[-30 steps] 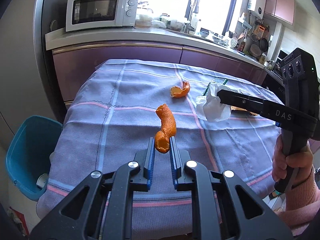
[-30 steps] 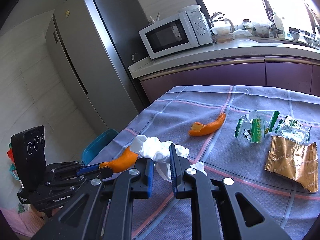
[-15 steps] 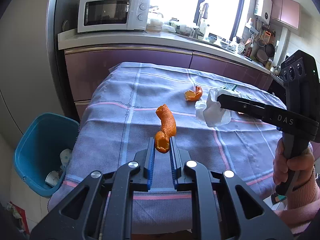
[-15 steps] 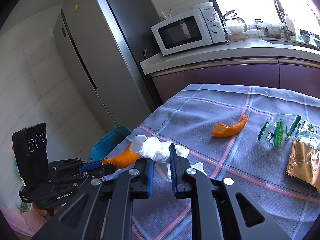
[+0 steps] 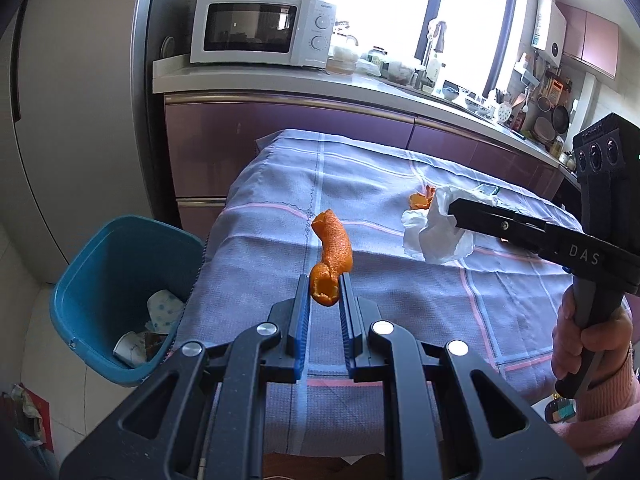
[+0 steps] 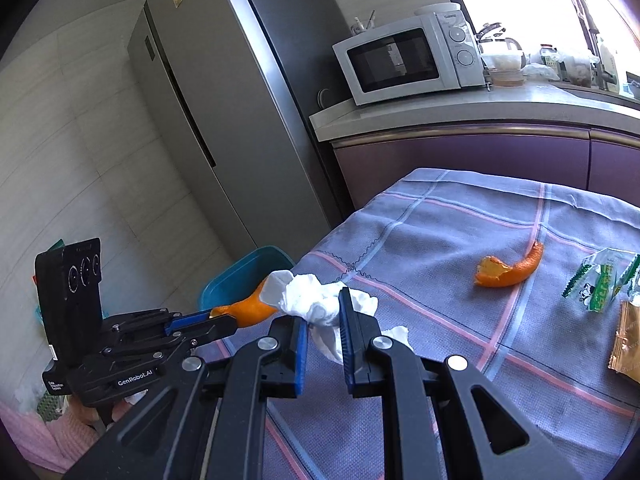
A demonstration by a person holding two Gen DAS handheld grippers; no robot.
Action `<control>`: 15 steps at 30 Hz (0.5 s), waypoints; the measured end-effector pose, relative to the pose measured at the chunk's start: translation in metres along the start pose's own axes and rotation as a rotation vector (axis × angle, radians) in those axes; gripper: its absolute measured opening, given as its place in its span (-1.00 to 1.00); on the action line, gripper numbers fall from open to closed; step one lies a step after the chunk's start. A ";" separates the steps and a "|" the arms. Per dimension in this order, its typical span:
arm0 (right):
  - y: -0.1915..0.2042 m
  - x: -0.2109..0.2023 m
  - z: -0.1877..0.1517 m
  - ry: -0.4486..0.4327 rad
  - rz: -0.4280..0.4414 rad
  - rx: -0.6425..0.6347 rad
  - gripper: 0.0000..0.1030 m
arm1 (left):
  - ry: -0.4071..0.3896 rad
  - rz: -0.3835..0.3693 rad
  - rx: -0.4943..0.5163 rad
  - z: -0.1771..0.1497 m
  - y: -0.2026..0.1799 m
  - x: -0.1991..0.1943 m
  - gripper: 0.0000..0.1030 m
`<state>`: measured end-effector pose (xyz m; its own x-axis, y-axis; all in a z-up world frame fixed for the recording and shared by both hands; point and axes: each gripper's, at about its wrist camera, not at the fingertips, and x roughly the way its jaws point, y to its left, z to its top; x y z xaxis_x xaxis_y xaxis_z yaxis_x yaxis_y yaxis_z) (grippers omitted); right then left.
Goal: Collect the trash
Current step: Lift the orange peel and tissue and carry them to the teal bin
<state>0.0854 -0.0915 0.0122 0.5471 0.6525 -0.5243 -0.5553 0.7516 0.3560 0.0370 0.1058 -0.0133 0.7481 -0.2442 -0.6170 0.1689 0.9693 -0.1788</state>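
My left gripper (image 5: 325, 294) is shut on a curled strip of orange peel (image 5: 332, 252), held above the left part of the checked tablecloth (image 5: 360, 184). My right gripper (image 6: 323, 312) is shut on a crumpled white tissue (image 6: 316, 300); in the left wrist view that tissue (image 5: 434, 232) hangs from the right gripper (image 5: 454, 210) over the cloth. The blue trash bin (image 5: 100, 276) stands on the floor at the table's left edge, with cups and paper inside. A second orange peel (image 6: 508, 270) lies on the cloth.
A green-and-white wrapper (image 6: 600, 284) and a gold foil packet (image 6: 630, 340) lie at the cloth's right side. A grey fridge (image 6: 224, 120) stands behind the bin (image 6: 244, 276). The counter with a microwave (image 5: 260, 34) runs along the back.
Both grippers have moved left across the table with their loads, toward the table's left edge. The blue bin now shows much larger and nearer in both views. Neither grip has altered.
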 end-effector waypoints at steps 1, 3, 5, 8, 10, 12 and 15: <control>0.002 0.002 0.000 0.003 0.003 -0.004 -0.74 | -0.002 0.004 -0.002 0.000 0.002 -0.001 -0.71; 0.005 0.005 0.001 0.007 0.011 -0.011 -0.74 | -0.004 0.010 -0.010 0.000 0.006 -0.003 -0.71; 0.009 0.009 0.003 0.010 0.018 -0.021 -0.74 | -0.009 0.017 -0.017 -0.001 0.009 -0.006 -0.71; 0.016 0.014 0.006 0.014 0.030 -0.037 -0.74 | -0.015 0.026 -0.029 -0.001 0.016 -0.010 -0.71; 0.021 0.018 0.007 0.017 0.039 -0.049 -0.74 | -0.019 0.035 -0.036 0.000 0.021 -0.012 -0.71; 0.027 0.023 0.009 0.020 0.048 -0.060 -0.75 | -0.022 0.044 -0.045 -0.001 0.025 -0.014 -0.71; 0.035 0.029 0.011 0.025 0.061 -0.077 -0.74 | -0.030 0.057 -0.056 0.000 0.031 -0.019 -0.71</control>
<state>0.0889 -0.0453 0.0173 0.4954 0.6933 -0.5234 -0.6341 0.7004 0.3277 0.0280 0.1407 -0.0074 0.7745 -0.1865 -0.6045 0.0896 0.9783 -0.1870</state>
